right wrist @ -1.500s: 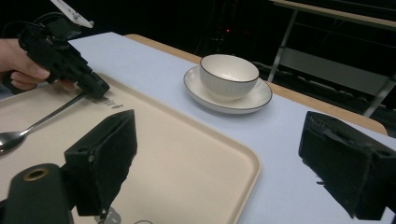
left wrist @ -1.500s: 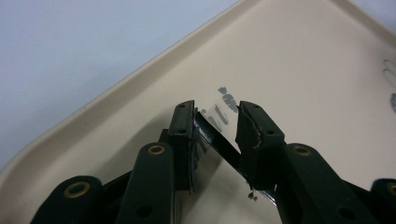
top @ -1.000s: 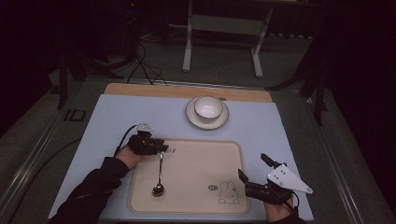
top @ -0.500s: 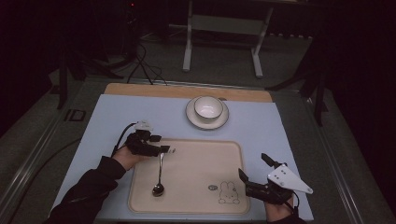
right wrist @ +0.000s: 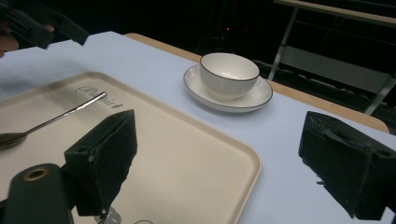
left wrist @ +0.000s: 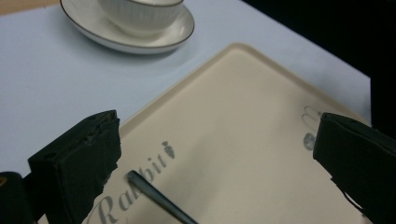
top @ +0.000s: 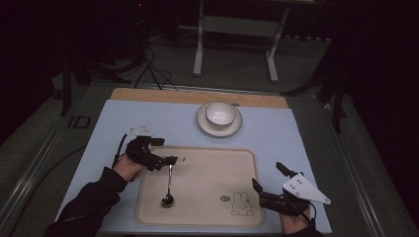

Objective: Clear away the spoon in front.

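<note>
So the spoon (top: 168, 185) is seen lying flat on the beige tray (top: 207, 158), left of centre in the high view, bowl end toward the bottom of the frame and handle tip pointed up toward the "Rabbit" lettering at the tray's upper left corner. The left gripper (top: 165, 160) is held just above that handle tip, at the tray's upper left edge, and its jaws have just been opening; they're now spread wide and released, with nothing pinched. In the left gripper view the handle tip (left wrist: 156, 196) can be made out low in the frame, lying on the tray between the two black jaws but not touched by either one. The right gripper (top: 267, 185) is parked at the lower right of the high view, over the tray's right edge near the little bunny print (top: 242, 205), and its jaws are also spread apart with nothing grasped, which is plainly shown in the right gripper view. A white bowl (top: 220, 113) sitting on a saucer (top: 219, 129) is found at the upper centre, on the pale blue worktop (top: 296, 143) just beyond the tray, well apart from both grippers.
</note>
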Available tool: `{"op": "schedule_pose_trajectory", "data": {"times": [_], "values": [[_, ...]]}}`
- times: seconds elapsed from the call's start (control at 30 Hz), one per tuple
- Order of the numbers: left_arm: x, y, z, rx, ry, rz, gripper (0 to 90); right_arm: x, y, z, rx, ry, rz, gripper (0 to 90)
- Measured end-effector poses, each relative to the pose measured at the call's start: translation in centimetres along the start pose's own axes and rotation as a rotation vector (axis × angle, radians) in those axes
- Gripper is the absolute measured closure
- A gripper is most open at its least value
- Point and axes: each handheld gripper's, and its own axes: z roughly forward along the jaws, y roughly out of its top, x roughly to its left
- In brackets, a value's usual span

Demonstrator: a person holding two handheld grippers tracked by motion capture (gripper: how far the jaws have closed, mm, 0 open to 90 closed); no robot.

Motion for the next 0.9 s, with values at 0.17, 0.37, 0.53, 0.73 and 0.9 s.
{"op": "schedule_pose_trajectory", "data": {"times": [0.17,0.37,0.53,0.73,0.9], "values": [[-1.0,0.0,-1.0,-0.055,-0.009,0.012,1.2,0.0,0.0,0.0,-0.001,-0.001,-0.002,11.4],[-1.9,0.1,-2.5,-0.075,0.008,0.045,1.3,0.0,0.0,0.0,0.001,-0.001,0.000,11.4],[-2.6,-0.4,-3.5,-0.096,0.023,0.044,1.3,0.0,0.0,0.0,0.000,0.001,0.002,11.4],[-3.4,-1.5,-4.3,-0.096,0.021,0.053,1.3,0.0,0.0,0.0,0.000,0.000,0.000,11.4],[-3.9,-2.4,-4.5,-0.083,0.034,0.058,1.3,0.0,0.0,0.0,0.000,-0.001,0.000,11.4]]}}
